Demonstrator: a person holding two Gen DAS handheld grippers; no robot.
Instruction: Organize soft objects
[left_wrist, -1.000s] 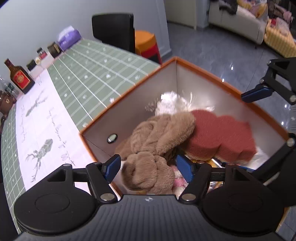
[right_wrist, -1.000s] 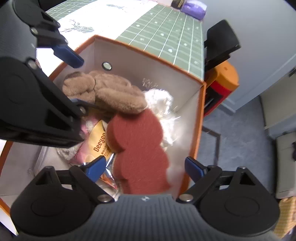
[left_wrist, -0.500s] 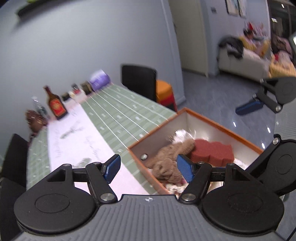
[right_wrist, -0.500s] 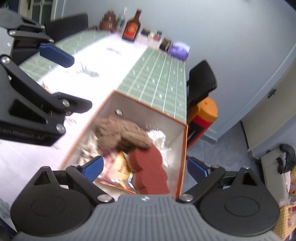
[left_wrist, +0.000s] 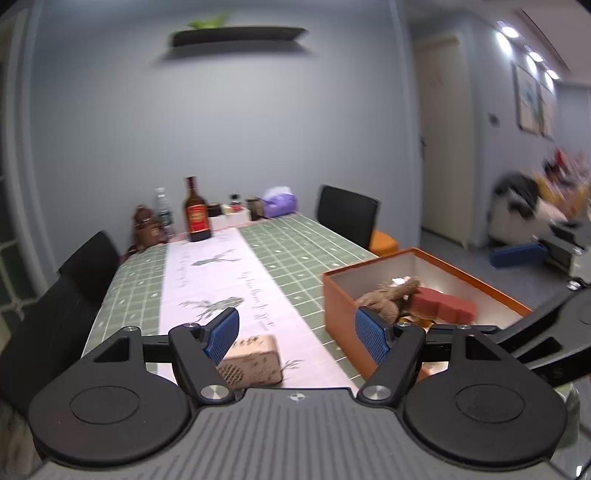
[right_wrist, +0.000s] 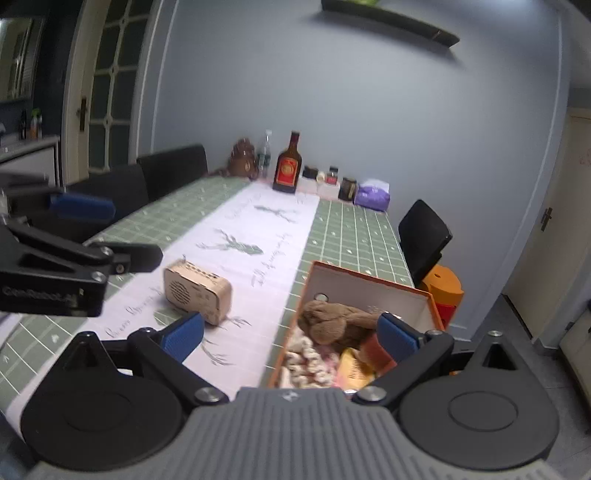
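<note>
An orange box (left_wrist: 340, 310) with grey inner walls stands at the table's near right corner. Inside lie a brown plush toy (left_wrist: 388, 299), a dark red sponge (left_wrist: 443, 304), a white-pink knitted piece (right_wrist: 306, 363) and a yellow snack packet (right_wrist: 352, 371). My left gripper (left_wrist: 297, 332) hangs back from the box over the table, its jaws opening with nothing between them. The right gripper (right_wrist: 290, 336) is open and empty in front of the box's near end. The plush toy (right_wrist: 332, 321) shows between its fingers, farther off.
A beige radio-like box (right_wrist: 197, 291) lies on the white table runner, left of the orange box. A red-labelled bottle (left_wrist: 197, 214), jars and a purple tissue pack (left_wrist: 280, 203) line the far end. Black chairs (right_wrist: 424, 236) flank the table; an orange stool (right_wrist: 445, 286) stands beyond the box.
Both grippers have drawn back and risen out of the box, tilting up toward level. The box's contents now lie farther off, and the table and beige radio-like box have come into view.
</note>
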